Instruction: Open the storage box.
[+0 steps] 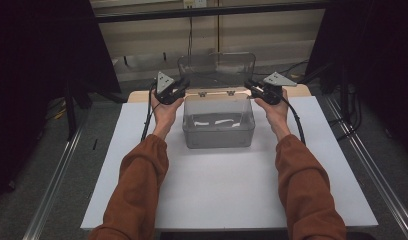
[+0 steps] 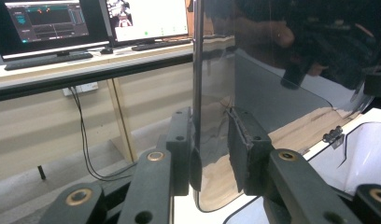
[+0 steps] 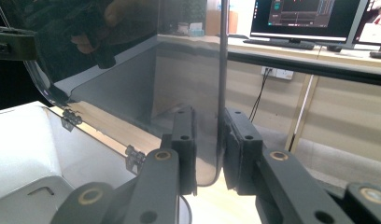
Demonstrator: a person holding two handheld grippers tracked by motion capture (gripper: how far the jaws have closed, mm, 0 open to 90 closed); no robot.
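**Inspector:** State of the claws?

**Assistant:** The left gripper [image 2: 212, 154] straddled the left edge of the clear, hinged plastic lid [image 1: 217, 65], jaws narrow; whether they pinched it I could not tell. The right gripper [image 3: 209, 149] stood likewise at the right edge.

**Inspector:** And the lid's lie?

**Assistant:** It stood upright behind the grey translucent box [image 1: 218, 122], long axis running gripper to gripper, both hands equally near on the white table [image 1: 217, 190].

No readable text, labels or numbers anywhere; monitor screens [image 2: 48, 21] at back too blurred to make out.
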